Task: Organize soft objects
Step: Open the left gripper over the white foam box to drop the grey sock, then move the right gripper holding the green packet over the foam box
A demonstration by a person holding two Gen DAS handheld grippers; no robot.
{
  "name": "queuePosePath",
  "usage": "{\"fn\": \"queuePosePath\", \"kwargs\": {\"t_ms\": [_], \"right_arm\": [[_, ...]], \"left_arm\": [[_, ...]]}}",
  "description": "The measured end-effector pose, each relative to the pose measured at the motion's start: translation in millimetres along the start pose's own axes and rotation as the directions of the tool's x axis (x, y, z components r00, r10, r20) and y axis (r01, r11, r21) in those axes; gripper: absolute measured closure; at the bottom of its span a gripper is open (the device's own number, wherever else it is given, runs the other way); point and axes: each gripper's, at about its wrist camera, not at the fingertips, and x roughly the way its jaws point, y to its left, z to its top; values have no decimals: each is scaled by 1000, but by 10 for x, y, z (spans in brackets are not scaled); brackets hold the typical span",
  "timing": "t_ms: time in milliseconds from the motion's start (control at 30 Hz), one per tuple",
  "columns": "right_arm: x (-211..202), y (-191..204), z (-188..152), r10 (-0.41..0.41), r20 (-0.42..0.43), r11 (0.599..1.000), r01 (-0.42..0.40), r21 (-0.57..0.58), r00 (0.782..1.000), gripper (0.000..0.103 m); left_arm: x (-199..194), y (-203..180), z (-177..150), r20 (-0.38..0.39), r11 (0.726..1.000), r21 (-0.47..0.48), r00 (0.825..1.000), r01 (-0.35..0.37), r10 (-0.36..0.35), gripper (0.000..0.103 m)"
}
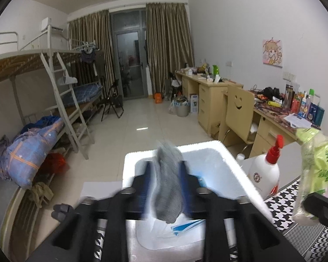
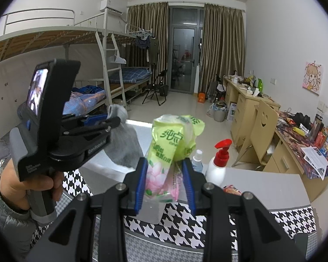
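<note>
Left wrist view: the left gripper (image 1: 167,176) hangs over the white foam box (image 1: 240,163), its blue fingers (image 1: 147,182) spread apart. The grey sock (image 1: 167,185) sits blurred between them, not visibly pinched, above the box's hollow. A pump bottle (image 1: 265,171) stands just beside the box.

Right wrist view: the right gripper (image 2: 165,179) has its fingers (image 2: 141,185) pinching a green tissue pack (image 2: 170,150), held upright above the houndstooth-covered bench (image 2: 273,220).

Grey sock (image 1: 168,183) was soft matt knit; tissue pack (image 2: 170,152) glossy crinkled plastic; white box (image 1: 229,166) matt foam; worktop (image 2: 218,222) houndstooth cloth.
</note>
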Motion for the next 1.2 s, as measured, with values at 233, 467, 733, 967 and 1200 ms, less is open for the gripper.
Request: {"fn": "queuePosePath", "kwargs": {"t_ms": [233,467,733,967,1200], "right_arm": [[33,14,25,-12,-6,1000,12,3,1000,66],[75,69,63,-1,-7,1000,1,-12,1000,66],[179,101,106,12,-16,1000,-12,-26,1000,66],[271,160,164,20,-23,1000,-20,-18,1000,66],[407,189,182,31,-48,999,-31,-16,998,66]], "left_arm": [[-56,102,-2,34,999,-33,999,-25,26,13],[-121,185,-13,49,998,-44,997,-55,57,7],[-215,288,-73,60,994,-49,994,-93,96,1],[-258,387,-115,51,992,-62,992,-110,114,1],[-310,481,-176,50,990,-74,991,-123,127,1]]}}
